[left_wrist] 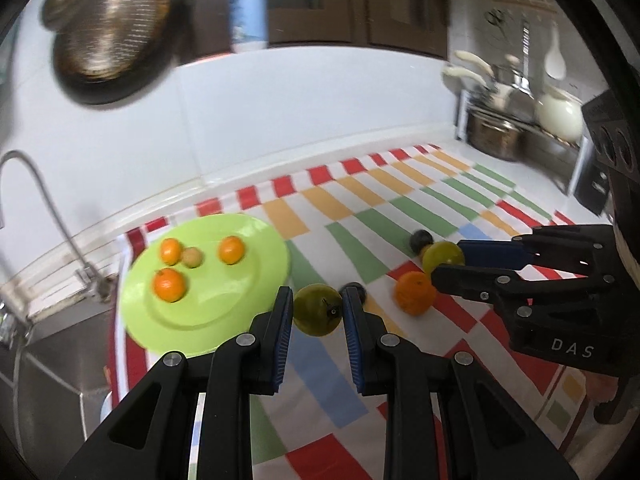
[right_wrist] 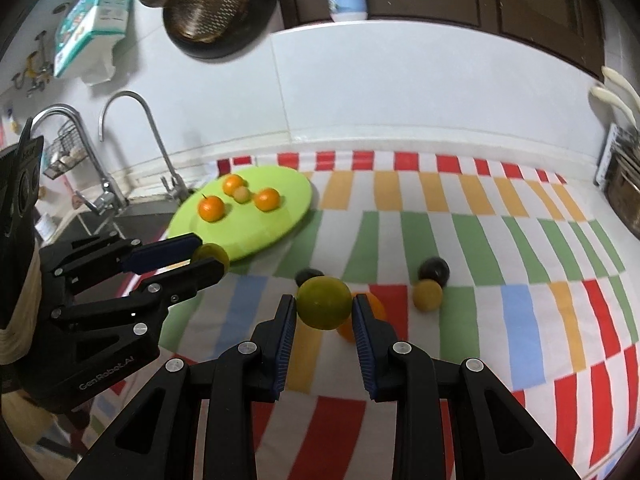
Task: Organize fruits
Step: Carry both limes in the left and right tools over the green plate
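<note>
My left gripper [left_wrist: 317, 312] is shut on a green fruit [left_wrist: 316, 309] and holds it above the cloth beside the lime plate [left_wrist: 240, 304]; it also shows in the right wrist view [right_wrist: 210, 258]. My right gripper [right_wrist: 324, 308] is shut on another green fruit [right_wrist: 324, 302]; it also shows in the left wrist view [left_wrist: 442, 256]. The plate [right_wrist: 276, 224] carries three oranges [right_wrist: 211, 208] and a small pale fruit [right_wrist: 241, 195]. On the cloth lie an orange [left_wrist: 414, 292], two dark fruits [right_wrist: 434, 269] and a yellow fruit [right_wrist: 427, 295].
A striped cloth [right_wrist: 480, 240] covers the counter. A sink [right_wrist: 132, 216] with taps [right_wrist: 152, 128] lies left of the plate. Pans [right_wrist: 216, 4] hang on the wall. Pots and a rack [left_wrist: 516, 120] stand at the far right.
</note>
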Tool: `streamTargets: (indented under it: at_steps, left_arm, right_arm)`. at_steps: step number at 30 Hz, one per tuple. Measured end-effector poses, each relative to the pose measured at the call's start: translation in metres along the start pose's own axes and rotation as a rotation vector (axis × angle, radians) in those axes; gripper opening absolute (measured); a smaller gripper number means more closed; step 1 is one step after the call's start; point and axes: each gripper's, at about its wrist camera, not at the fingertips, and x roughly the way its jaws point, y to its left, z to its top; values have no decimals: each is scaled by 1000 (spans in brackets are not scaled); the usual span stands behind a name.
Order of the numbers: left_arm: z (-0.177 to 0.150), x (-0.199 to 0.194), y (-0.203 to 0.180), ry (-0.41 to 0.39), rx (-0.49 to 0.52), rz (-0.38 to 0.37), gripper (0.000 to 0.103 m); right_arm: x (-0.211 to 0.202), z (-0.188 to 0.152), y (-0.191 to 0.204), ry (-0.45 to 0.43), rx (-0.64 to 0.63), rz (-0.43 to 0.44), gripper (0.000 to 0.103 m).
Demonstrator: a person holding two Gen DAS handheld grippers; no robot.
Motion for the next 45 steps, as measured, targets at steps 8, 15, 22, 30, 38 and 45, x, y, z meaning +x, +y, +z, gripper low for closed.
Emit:
streamTargets:
  at_steps: [8, 15, 22, 30, 38, 45]
  left_arm:
    - [2, -23, 15, -34, -79, 103, 25]
    - [6, -38, 26, -55, -146, 179, 25]
    - [9, -45, 35, -71, -184, 232, 25]
    - [16, -47, 48, -79, -211, 275, 25]
    - [30, -40, 61, -81, -214, 291, 25]
    - [41, -30, 73, -81, -217, 306, 25]
  right_arm:
    - [-7, 19, 15, -59, -64, 48, 30]
    - [-10, 32, 28, -91, -114, 98, 30]
    - [-8, 45, 34, -104, -142, 138, 30]
    - [3, 65, 44, -110, -179, 171, 30]
    - [20, 88, 49, -86, -194, 208, 30]
    - [40, 108, 51, -53, -191, 224, 30]
